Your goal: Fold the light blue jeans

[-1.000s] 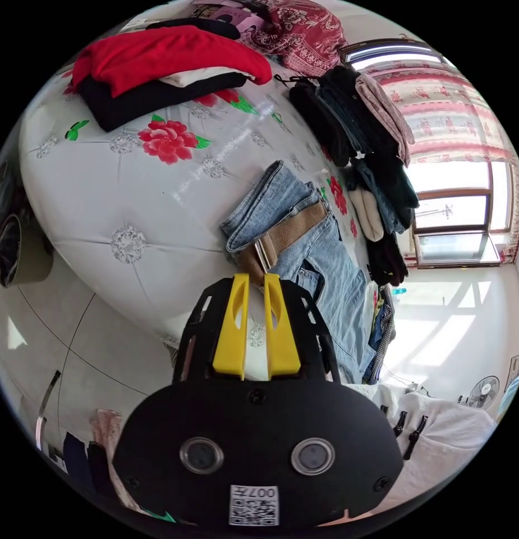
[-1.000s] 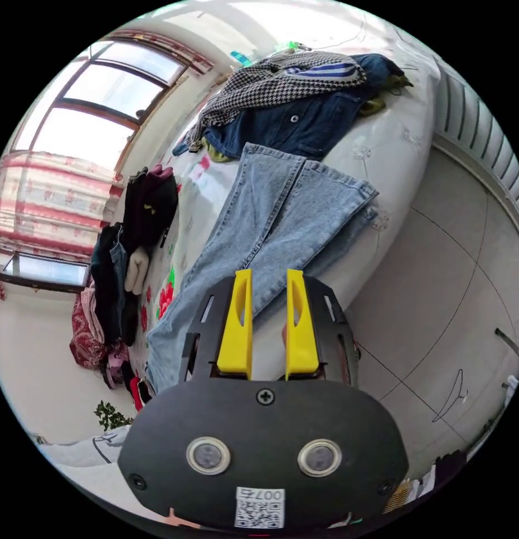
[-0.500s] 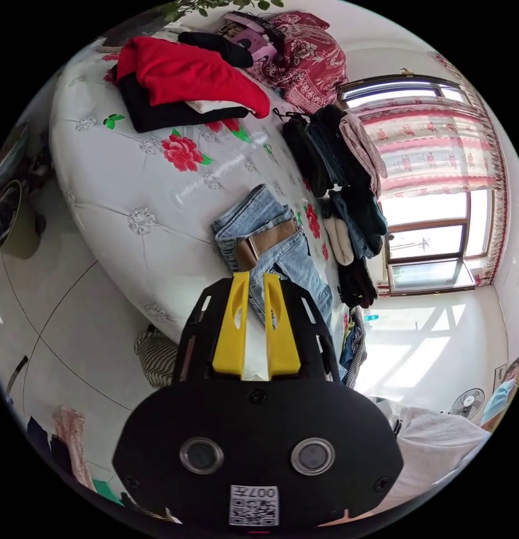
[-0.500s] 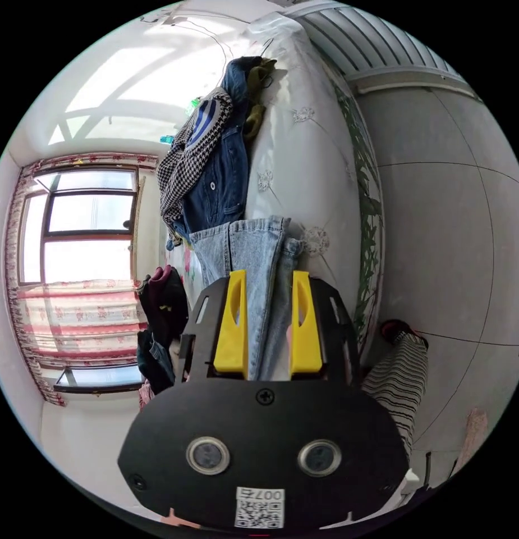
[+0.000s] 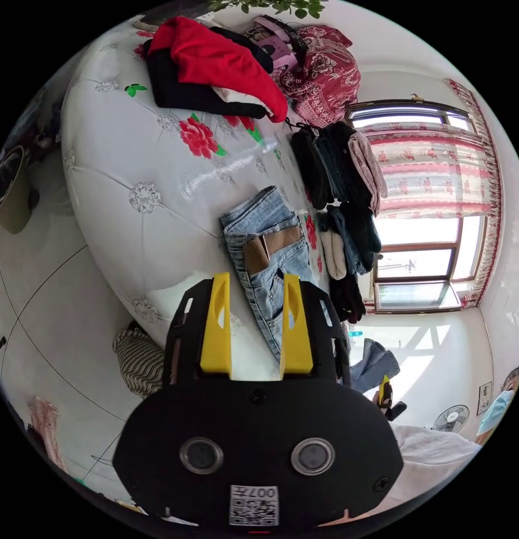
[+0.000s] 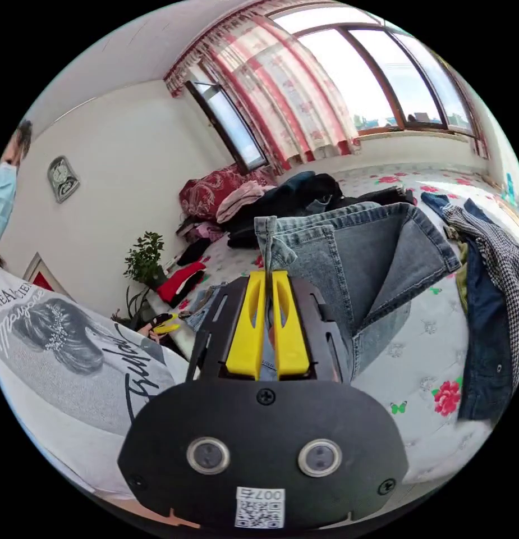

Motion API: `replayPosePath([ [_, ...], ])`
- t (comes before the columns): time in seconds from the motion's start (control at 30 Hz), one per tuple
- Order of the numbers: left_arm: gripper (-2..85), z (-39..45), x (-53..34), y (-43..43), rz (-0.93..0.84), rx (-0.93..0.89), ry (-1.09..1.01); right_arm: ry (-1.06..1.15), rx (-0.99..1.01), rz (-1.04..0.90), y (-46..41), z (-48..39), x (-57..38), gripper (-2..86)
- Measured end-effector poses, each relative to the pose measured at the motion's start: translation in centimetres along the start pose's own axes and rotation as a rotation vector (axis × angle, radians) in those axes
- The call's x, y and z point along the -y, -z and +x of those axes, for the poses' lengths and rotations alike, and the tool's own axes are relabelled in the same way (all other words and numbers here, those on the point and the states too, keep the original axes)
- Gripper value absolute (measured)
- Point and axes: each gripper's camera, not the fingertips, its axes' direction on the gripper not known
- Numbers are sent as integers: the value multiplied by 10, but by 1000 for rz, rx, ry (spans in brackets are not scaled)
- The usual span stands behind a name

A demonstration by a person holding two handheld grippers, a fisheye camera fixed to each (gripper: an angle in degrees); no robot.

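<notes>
The light blue jeans [image 5: 269, 254] lie on the white flowered bed [image 5: 136, 168], waist end with a tan belt [image 5: 270, 245] toward the bed's middle. My left gripper [image 5: 255, 279] hangs open just above the hip part, nothing pressed between its jaws. My right gripper [image 6: 269, 275] is shut on the jeans' leg hems [image 6: 360, 252] and holds them lifted off the bed. In the left gripper view the right gripper [image 5: 385, 393] shows low at the right with the raised leg ends [image 5: 374, 359]. In the right gripper view the left gripper [image 6: 165, 322] shows small beside my shirt.
A red and black folded pile [image 5: 214, 62] and a row of dark clothes [image 5: 340, 168] lie on the bed. A houndstooth top and dark denim jacket [image 6: 489, 292] lie near the bed's edge. A striped cloth [image 5: 138, 359], a bin [image 5: 7, 191] and tiled floor are beside the bed.
My left gripper's jaws have opened. My right gripper has shut on the leg hems and lifted them up off the bed. Both views have swung round.
</notes>
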Motion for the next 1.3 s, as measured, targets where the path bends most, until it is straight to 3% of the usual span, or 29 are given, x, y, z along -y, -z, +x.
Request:
replayPosePath([
  [0.13, 146, -16, 14, -16, -7, -55, 70, 6, 157, -395, -124, -34, -23, 34],
  [0.23, 143, -24, 22, -22, 24, -135, 115, 24, 162, -583, -159, -49, -44, 47],
  [0.37, 121, -22, 31, -35, 8, -124, 101, 1, 58, -582, -144, -44, -44, 56],
  [0.63, 84, -26, 32, -48, -2, -144, 111, -240, -227, -323, -88, 2, -28, 66],
  [0.8, 87, 3, 24, -37, -27, -42, -34, -212, -230, -262, -79, 9, 16, 75],
  [1.03, 88, 55, 1, -27, -111, 115, -304, 110, -259, -509, -170, -17, 94, 97],
  [1.23, 83, 91, -23, -47, -182, 83, -425, 176, -331, -815, -261, 5, 98, 76],
  [1.3, 82, 100, -29, -51, -187, 78, -452, 189, -337, -837, -261, 8, 99, 48],
])
